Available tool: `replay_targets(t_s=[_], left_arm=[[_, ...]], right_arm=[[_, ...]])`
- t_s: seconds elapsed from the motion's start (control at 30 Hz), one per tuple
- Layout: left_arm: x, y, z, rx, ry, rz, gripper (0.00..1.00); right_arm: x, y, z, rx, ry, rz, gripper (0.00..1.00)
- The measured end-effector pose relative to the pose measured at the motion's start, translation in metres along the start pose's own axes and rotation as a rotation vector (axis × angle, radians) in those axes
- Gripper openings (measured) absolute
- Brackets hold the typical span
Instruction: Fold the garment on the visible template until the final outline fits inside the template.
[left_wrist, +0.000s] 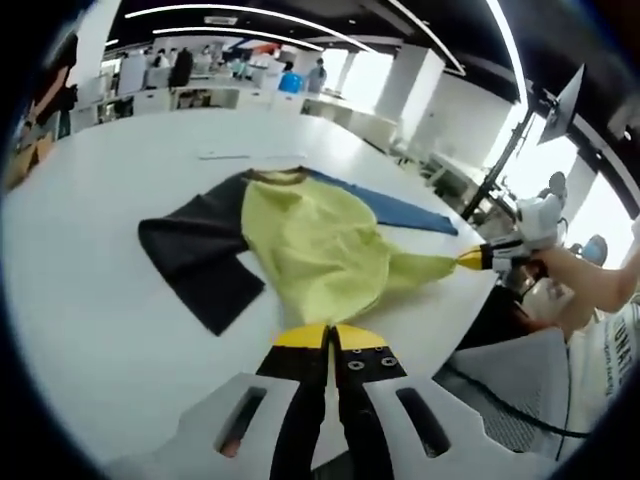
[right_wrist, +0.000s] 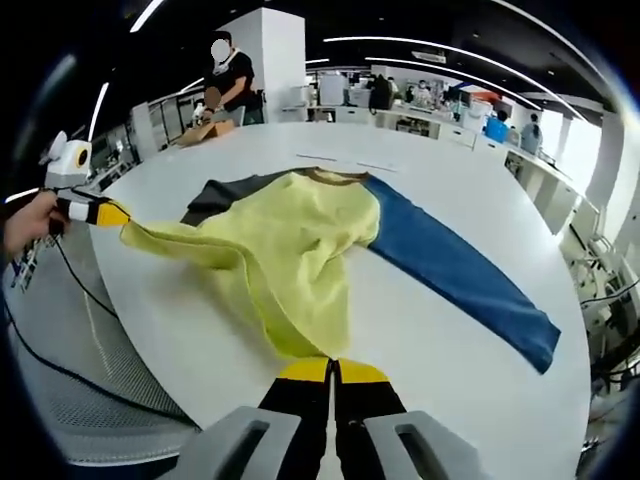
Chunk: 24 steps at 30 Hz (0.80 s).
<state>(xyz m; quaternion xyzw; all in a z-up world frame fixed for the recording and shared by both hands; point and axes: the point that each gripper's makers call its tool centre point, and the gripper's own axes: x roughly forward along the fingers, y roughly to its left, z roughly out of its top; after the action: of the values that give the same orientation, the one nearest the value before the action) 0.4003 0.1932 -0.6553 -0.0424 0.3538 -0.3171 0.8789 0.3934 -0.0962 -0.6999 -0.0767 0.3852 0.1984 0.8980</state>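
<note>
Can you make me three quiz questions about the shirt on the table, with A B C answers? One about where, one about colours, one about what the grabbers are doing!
1. Where does the garment lie?
A. on the white table
B. on a chair
C. on the floor

2. What colour is its long, flat sleeve?
A. red
B. blue
C. white

3. What are the left hand-held gripper and right hand-held gripper doing?
A. both wide open
B. lying on the table
C. both shut on the yellow hem

Answers:
1 A, it is spread over the white tabletop.
2 B, the sleeve is blue; the other is dark.
3 C, each gripper's yellow tips pinch the yellow cloth.
</note>
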Motion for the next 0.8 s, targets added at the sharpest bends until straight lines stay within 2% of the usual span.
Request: replay_targets(t_s=[0.3, 0.5, 0.6, 0.8], left_arm=[[-0.008, 0.004, -0.017, 0.032, 0.044, 0.031, 0.00], [-0.007, -0.004, -0.029, 0.025, 0.072, 0.003, 0.00], [-0.005, -0.007, -0.039, 0.038, 0.103, -0.012, 0.00], [0.002, -0.018, -0.057, 0.015, 0.143, -0.036, 0.00]], right_arm=[[-0.013, -0.005, -0.007, 0.018, -0.008, -0.029, 0.00], [-0.014, -0.003, -0.021, 0.037, 0.017, -0.030, 0.00], [-0.014, -0.002, -0.028, 0.048, 0.030, -0.029, 0.00], [-0.014, 0.001, -0.042, 0.056, 0.064, -0.028, 0.00]])
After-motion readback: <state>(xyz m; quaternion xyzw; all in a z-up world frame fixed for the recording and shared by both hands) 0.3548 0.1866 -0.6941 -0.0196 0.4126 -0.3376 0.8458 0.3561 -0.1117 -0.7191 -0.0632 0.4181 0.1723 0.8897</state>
